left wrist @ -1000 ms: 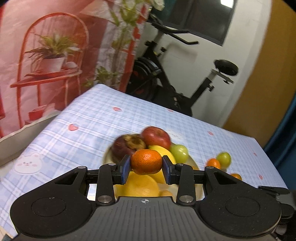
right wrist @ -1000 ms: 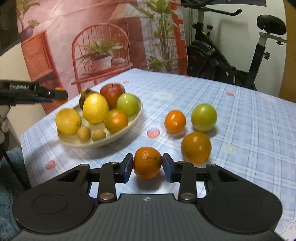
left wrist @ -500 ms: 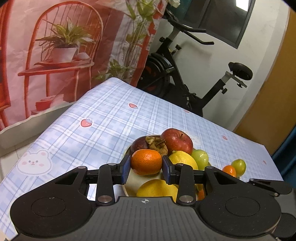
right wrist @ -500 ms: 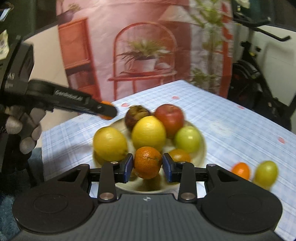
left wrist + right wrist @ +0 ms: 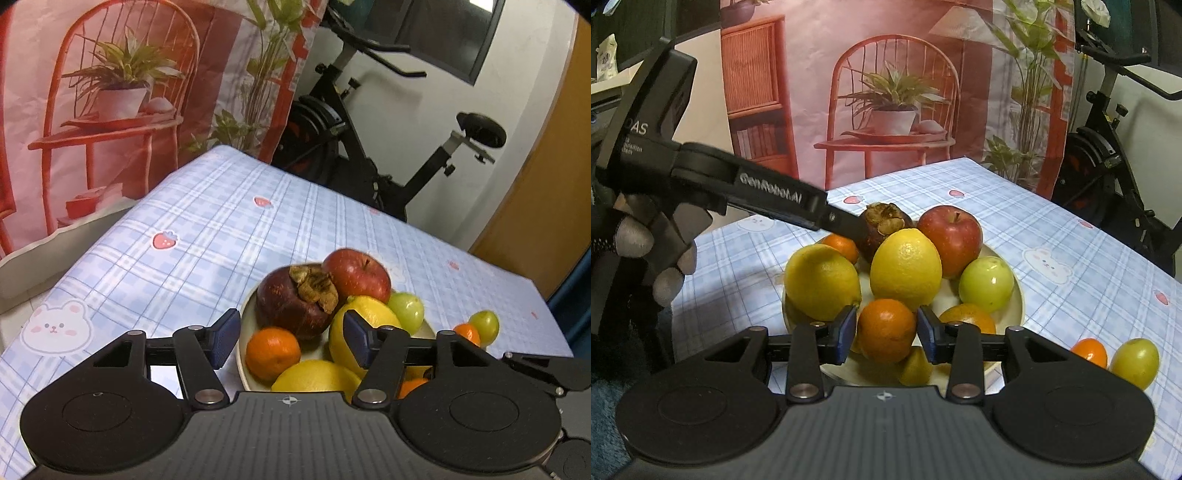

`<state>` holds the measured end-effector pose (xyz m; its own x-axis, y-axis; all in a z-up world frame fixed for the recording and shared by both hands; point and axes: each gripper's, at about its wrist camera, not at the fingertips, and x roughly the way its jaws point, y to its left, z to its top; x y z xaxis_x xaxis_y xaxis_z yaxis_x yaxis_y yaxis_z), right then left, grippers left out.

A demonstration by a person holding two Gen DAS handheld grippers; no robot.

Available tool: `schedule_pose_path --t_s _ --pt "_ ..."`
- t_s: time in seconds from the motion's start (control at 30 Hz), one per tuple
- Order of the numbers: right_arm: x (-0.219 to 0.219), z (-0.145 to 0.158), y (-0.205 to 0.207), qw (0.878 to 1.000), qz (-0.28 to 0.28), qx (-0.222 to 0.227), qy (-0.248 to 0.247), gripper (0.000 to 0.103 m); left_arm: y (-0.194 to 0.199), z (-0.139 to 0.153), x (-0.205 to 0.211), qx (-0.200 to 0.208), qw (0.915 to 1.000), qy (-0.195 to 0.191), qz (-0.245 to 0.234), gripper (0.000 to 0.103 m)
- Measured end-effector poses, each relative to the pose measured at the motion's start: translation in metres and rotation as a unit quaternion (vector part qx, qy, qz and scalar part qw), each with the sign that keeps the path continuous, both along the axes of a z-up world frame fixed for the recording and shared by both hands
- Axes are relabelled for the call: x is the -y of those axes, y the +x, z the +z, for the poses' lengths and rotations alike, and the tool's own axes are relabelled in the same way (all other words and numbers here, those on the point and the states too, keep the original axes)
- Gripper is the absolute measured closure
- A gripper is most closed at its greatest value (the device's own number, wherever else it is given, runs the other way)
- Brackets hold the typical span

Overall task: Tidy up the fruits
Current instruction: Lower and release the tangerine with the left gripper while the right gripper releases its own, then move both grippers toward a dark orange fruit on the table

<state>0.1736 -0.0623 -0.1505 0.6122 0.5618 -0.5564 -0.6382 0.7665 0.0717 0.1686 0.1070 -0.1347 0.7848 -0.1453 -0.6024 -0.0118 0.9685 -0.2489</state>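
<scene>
Checked tablecloth (image 5: 221, 229): left claw (image 5: 290, 338) just opened over tangerine (image 5: 272, 352); right claw (image 5: 886, 334) grips orange (image 5: 886, 330).

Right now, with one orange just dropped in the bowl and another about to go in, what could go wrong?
1. The bowl is already heaped; the orange in the right gripper has little bare space and may roll off the lemons.
2. The left gripper, whose jaws have just been opening, hangs over the released orange, close to the right gripper's path: they may collide.
3. Nudging the pile could tip the green fruit over the rim.
</scene>
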Motion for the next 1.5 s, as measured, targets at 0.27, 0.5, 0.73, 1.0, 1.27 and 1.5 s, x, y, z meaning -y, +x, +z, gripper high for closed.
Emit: schedule_pose_path --t_s 0.27,0.5,0.73,1.0,1.27,1.5 --pt "0.014 0.005 -0.013 1.0 -0.012 0.021 0.003 0.059 -0.006 0.007 0.013 0.015 0.9998 0.012 -0.01 0.039" --pt "0.055 0.003 -0.022 0.997 -0.07 0.024 0.029 0.059 -0.011 0.017 0.04 0.039 0.9976 0.031 -0.047 0.04" --pt "0.098 0.002 -0.028 0.99 -0.132 0.034 0.044 0.059 -0.008 0.021 0.072 0.041 0.9938 0.044 -0.094 0.04" --pt "0.139 -0.012 -0.032 0.977 -0.204 0.042 0.047 0.055 0.007 0.016 0.109 0.028 0.9879 0.046 -0.146 0.04" --pt "0.165 -0.024 -0.028 0.972 -0.225 0.025 0.064 0.047 0.028 0.006 0.148 -0.001 0.9806 0.032 -0.193 0.04" --pt "0.157 -0.035 -0.027 0.979 -0.196 0.015 0.049 0.047 0.043 -0.01 0.176 -0.041 0.9752 0.01 -0.217 0.041"
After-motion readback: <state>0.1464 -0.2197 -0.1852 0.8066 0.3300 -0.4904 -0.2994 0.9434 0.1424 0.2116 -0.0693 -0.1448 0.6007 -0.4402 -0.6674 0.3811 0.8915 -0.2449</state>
